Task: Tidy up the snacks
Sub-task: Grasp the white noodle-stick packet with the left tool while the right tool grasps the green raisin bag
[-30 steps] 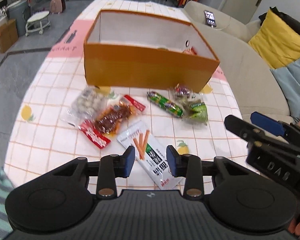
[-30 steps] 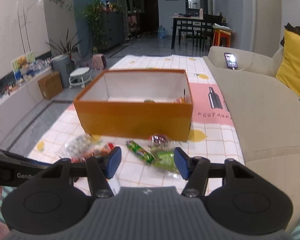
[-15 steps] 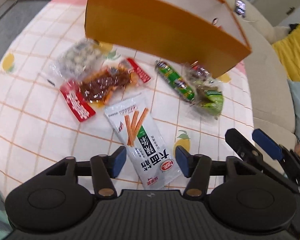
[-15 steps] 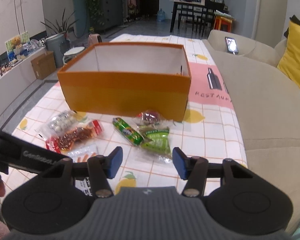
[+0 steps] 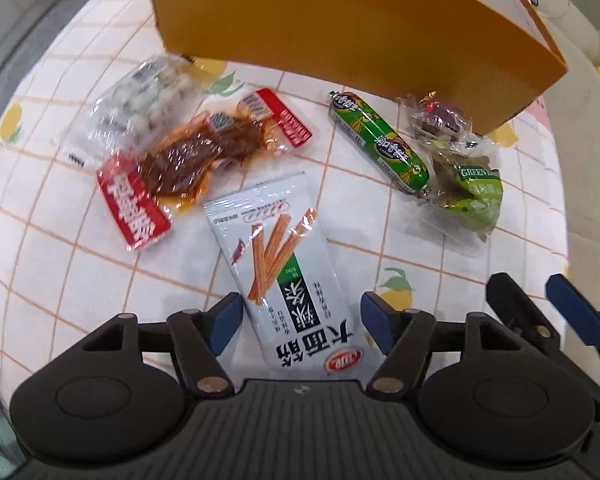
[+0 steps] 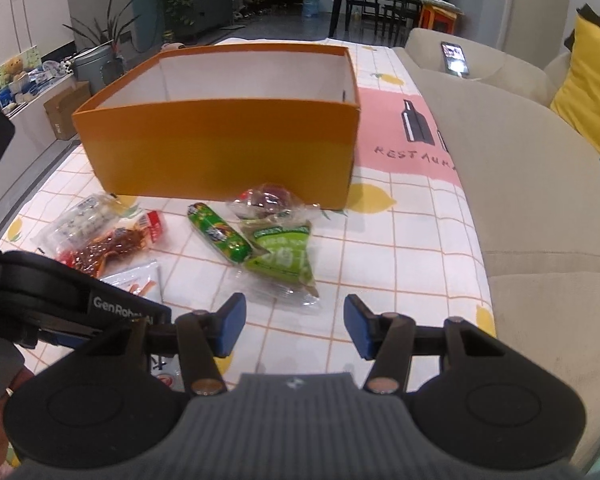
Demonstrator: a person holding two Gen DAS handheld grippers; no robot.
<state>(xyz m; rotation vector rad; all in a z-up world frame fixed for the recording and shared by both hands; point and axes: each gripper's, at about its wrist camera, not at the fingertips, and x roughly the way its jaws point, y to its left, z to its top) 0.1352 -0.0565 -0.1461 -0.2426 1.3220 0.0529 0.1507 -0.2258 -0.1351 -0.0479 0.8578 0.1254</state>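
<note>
The orange box (image 6: 220, 136) stands open on the checked tablecloth (image 6: 400, 248), and all the snacks lie on the cloth in front of its long wall. Nearest to the box is a small clear bag with something dark red (image 5: 440, 118) inside, almost touching the wall. Just before it lies a green bag (image 5: 474, 196), and beside this a green sausage (image 5: 380, 146), placed diagonally. More to the left corner of the box there is a clear bag of pale sweets (image 5: 140, 100), then a red packet with brown meat (image 5: 188, 156), which overlaps it a little. Farthest from the box lies a white packet with orange sticks (image 5: 284, 264) printed on it.

The left gripper (image 5: 300, 322) is over the near end of this white packet, its fingers wide, one on each side, not touching it. The right gripper (image 6: 292, 328) hangs above the cloth before the green bag, fingers also wide, holding nothing.
</note>
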